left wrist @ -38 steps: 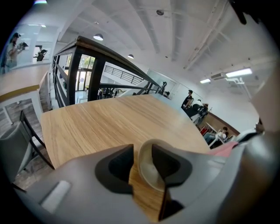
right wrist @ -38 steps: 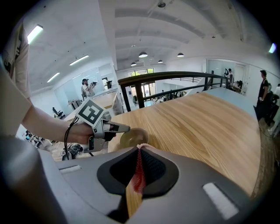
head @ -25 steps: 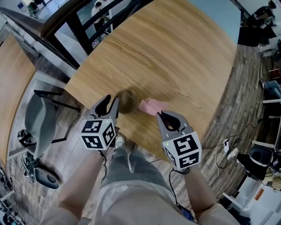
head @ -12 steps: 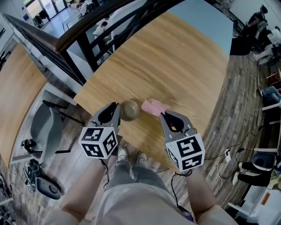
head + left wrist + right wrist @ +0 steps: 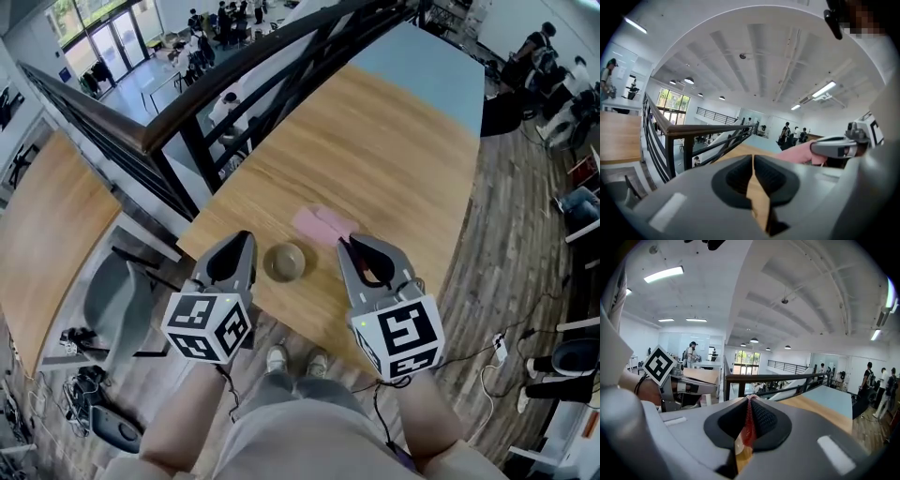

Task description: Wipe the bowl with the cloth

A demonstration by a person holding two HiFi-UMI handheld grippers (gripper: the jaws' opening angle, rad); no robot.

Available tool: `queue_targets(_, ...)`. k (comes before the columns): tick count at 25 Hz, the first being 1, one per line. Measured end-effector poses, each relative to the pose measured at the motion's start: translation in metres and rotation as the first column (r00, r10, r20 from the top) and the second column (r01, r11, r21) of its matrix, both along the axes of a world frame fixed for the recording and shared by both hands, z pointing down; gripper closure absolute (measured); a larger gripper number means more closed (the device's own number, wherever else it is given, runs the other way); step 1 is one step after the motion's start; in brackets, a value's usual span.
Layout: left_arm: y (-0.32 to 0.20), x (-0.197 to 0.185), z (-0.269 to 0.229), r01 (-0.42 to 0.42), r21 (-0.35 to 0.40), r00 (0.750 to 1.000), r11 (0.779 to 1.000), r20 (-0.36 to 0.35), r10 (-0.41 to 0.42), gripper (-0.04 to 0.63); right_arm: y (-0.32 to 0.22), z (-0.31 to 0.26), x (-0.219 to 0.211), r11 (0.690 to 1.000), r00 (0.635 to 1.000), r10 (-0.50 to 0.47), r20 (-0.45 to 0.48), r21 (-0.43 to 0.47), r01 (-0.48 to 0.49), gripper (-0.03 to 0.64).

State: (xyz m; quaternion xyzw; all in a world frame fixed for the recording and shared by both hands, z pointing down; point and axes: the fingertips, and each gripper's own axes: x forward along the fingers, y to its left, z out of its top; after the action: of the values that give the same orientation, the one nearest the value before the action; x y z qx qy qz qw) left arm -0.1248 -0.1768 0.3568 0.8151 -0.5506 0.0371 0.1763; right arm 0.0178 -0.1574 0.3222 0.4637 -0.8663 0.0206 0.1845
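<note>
A small brownish bowl (image 5: 284, 262) stands upright on the wooden table (image 5: 394, 141) near its front edge, between my two grippers and well below them. My left gripper (image 5: 247, 238) (image 5: 753, 157) is held up to the left of the bowl. Its jaws have just been closing and now meet with nothing between them. My right gripper (image 5: 346, 242) (image 5: 750, 400) is raised to the right of the bowl, shut on the pink cloth (image 5: 322, 223), which spreads out from its tips. The left gripper view shows the cloth (image 5: 797, 153) at the right gripper (image 5: 812, 147).
A dark railing (image 5: 169, 122) runs along the table's left side, with a lower floor and people beyond it. A grey chair (image 5: 117, 305) stands at the left below the table edge. Cables and a power strip (image 5: 497, 349) lie on the floor at the right.
Both grippers have risen off the table. The left jaws went from wide open to shut and empty. The pink cloth came up with the right gripper. The bowl stayed on the table.
</note>
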Motion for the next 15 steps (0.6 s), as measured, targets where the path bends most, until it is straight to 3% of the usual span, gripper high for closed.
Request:
queue_targets(8, 0.022, 0.000, -0.103, -0.011, 0.175, 1.000, 0.984, 0.015, 0.008, 0.592, 0.021, -0.087, -0.002, 0.987, 0.999, -0.009, 0.037, 0.162, 0.003, 0.603)
queue_targets(15, 0.042, 0.006, -0.156, -0.037, 0.275, 0.999, 0.961, -0.011, 0.042, 0.592, 0.043, -0.145, 0.004, 0.953, 0.995, -0.013, 0.096, 0.301, -0.017, 0.603)
